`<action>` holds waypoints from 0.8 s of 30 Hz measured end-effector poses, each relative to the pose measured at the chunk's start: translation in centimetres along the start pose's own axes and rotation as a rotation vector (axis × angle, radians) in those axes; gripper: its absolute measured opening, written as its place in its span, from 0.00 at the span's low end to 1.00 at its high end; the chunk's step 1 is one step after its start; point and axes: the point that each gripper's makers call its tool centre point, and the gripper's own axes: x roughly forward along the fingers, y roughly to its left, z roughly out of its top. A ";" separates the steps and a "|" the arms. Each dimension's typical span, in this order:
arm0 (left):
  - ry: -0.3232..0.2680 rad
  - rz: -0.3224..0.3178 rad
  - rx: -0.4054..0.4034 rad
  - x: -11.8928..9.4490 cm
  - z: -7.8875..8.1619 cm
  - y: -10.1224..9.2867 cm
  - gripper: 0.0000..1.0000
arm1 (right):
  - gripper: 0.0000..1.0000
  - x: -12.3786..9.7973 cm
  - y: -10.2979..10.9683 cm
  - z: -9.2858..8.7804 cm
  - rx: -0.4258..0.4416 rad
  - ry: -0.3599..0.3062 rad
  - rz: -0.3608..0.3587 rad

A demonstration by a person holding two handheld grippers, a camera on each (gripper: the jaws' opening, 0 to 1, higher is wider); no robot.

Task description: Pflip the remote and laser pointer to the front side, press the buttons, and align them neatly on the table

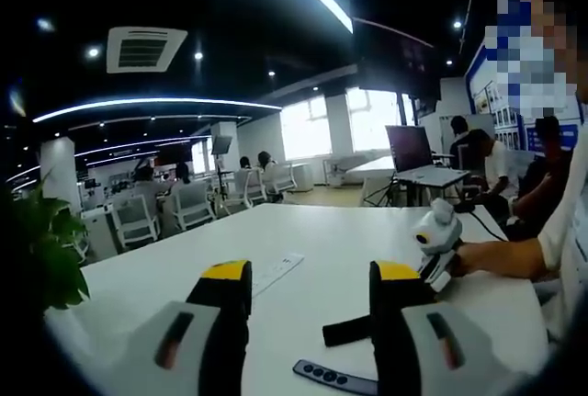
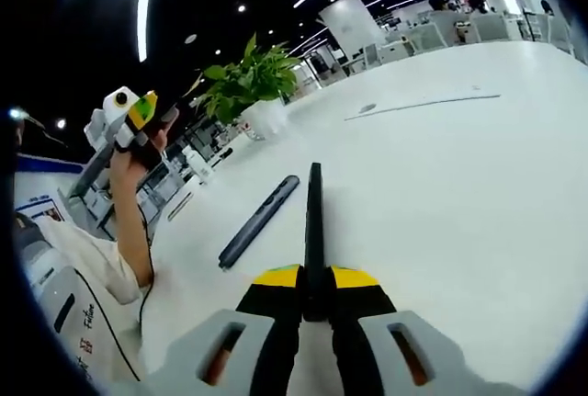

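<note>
Black remote, perhaps dark grey; black laser pointer; white table; green plant.

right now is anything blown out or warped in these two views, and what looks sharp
Left gripper view: windows blown out, ceiling dark, remote on the table soft. Right gripper view: fisheye bends the table edge, light strip glares, laser pointer in the shut right gripper is sharp.
</note>
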 end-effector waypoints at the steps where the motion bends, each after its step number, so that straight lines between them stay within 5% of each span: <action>1: -0.002 0.001 -0.001 0.0 0.1 0.0 0.53 | 0.14 0.0 0.0 0.0 -0.002 0.000 -0.001; 24: 0.007 -0.006 0.000 0.1 -0.3 -0.1 0.52 | 0.16 -0.4 -0.6 -0.4 -0.075 0.025 -0.010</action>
